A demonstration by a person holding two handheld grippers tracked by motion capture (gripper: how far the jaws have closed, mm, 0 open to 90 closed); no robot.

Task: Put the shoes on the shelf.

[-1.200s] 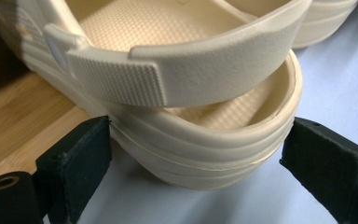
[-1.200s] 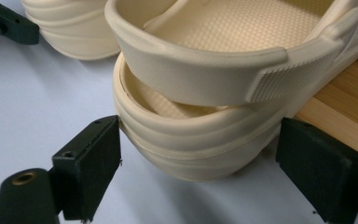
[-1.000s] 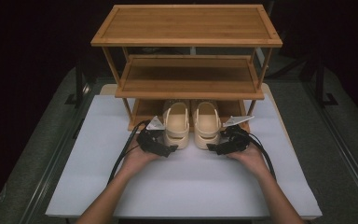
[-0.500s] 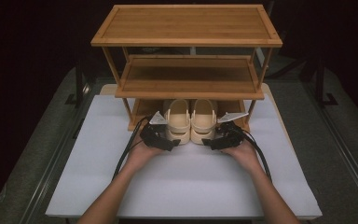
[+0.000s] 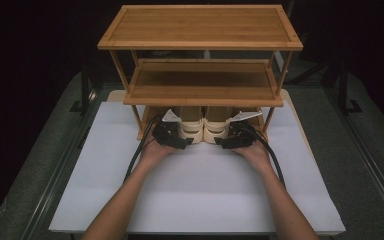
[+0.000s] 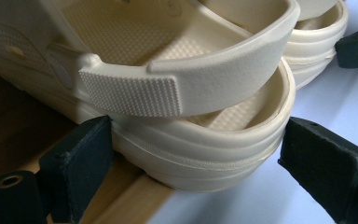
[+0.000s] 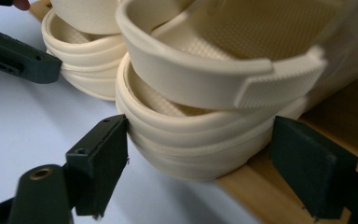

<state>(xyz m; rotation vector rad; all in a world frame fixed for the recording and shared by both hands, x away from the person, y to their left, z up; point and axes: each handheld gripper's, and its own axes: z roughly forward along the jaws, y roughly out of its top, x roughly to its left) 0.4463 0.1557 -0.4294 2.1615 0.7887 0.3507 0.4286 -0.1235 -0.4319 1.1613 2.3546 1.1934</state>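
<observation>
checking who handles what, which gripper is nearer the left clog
Left. The left gripper straddles the left clog heel; the right gripper is at the right clog.

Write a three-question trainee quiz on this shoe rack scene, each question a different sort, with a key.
1. True or false: the pair of cream foam clogs sits on the top shelf of the three-tier bamboo shoe rack.
2. The left gripper is: A) open around a clog's heel, B) shut on its strap, C) holding a cloth.
3. Fill in: the rack stands on a ___ mat.

Key: 1 false, they are at the bottom tier; 2 A; 3 white.
</observation>
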